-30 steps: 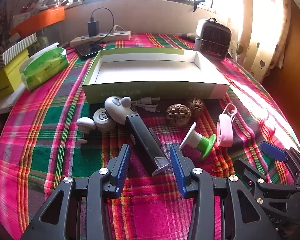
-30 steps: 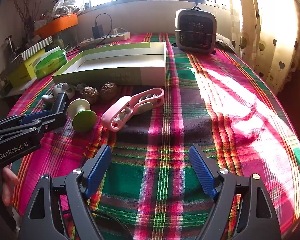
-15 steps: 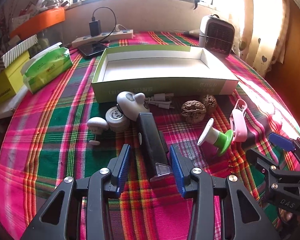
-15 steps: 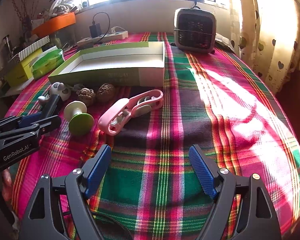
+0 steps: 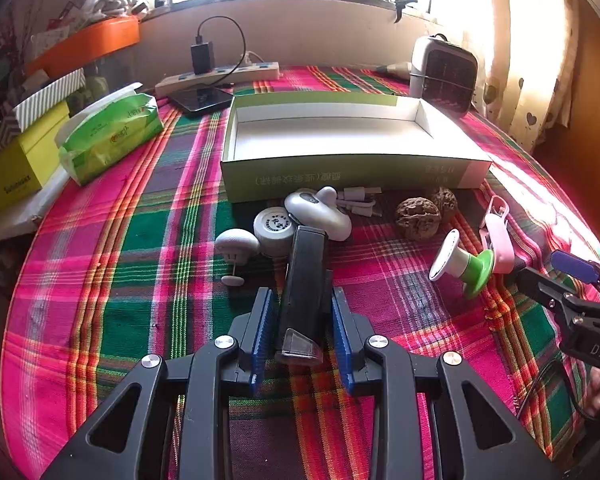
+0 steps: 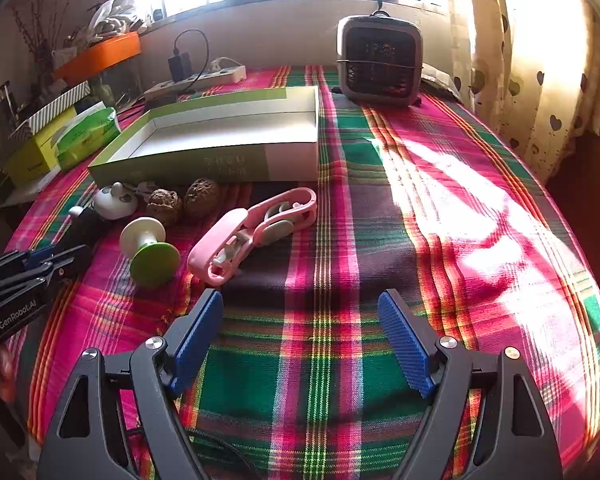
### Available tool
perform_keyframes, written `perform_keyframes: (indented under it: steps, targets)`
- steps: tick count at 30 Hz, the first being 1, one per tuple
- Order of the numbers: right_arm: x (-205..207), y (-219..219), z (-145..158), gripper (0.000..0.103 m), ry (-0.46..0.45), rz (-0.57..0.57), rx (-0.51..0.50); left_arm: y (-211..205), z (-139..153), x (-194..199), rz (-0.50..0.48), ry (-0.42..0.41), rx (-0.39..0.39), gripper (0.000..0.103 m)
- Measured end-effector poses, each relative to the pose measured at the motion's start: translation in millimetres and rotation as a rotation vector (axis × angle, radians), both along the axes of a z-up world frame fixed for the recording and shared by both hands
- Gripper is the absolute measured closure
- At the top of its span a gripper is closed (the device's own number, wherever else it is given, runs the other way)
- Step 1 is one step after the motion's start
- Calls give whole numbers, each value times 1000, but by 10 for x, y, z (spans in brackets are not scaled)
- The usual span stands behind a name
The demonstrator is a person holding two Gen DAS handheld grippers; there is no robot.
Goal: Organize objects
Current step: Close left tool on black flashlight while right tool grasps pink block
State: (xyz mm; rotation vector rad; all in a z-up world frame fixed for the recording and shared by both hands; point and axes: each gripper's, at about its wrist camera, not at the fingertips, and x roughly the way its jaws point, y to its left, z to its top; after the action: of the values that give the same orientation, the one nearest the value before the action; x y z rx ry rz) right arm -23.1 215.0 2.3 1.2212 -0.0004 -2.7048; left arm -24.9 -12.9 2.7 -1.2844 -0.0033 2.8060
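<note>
Left claw is down low over the plaid-clothed table, its blue pads straddling the long black rectangular device with narrow gaps either side, not clamped. That device lies flat, its far end against the white rounded gadget, in front of the shallow green-and-white cardboard box. Right claw hovers level and forward, spread wide, gripping nothing, with the pink plastic clip tool just ahead and the green-and-white spool left of it.
</note>
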Motion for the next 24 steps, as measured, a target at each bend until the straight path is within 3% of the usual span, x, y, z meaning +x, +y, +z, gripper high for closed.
perform_keyframes:
  steps: [9, 24]
  targets:
    - [-88, 76, 97, 23, 3, -61, -122, 0, -12, -30, -1, 18, -2, 76]
    - [-130, -371, 74, 41, 24, 38, 3, 4, -14, -20, -2, 18, 8, 75]
